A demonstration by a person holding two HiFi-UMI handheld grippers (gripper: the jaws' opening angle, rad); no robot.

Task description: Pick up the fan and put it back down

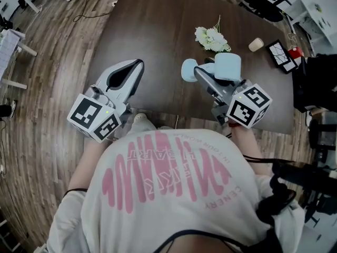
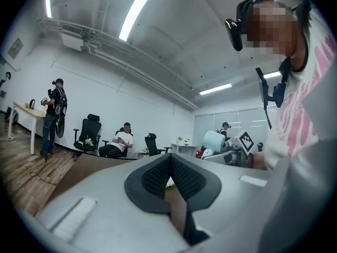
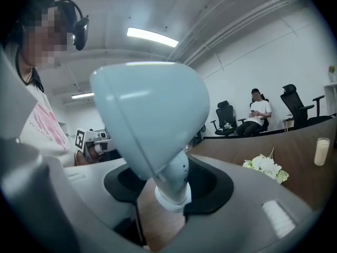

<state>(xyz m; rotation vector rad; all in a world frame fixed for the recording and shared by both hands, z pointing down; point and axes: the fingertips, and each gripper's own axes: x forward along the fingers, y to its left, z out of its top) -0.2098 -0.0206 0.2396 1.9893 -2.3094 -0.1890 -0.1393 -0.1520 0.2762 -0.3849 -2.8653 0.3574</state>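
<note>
Slippage threatens: right tongs (image 3: 171, 188) clamp the fan (image 3: 150, 115) by its slim neck, tilted above the table (image 1: 158, 25) toward its near edge; left tongs (image 2: 169, 178), closed and empty, give no support.

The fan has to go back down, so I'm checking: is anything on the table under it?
Nothing visible. The right gripper holds the fan over bare table; the flowers lie farther off.

The fan (image 3: 147, 120) is pale blue, the flowers (image 1: 212, 39) white, the table (image 1: 158, 25) dark brown.
</note>
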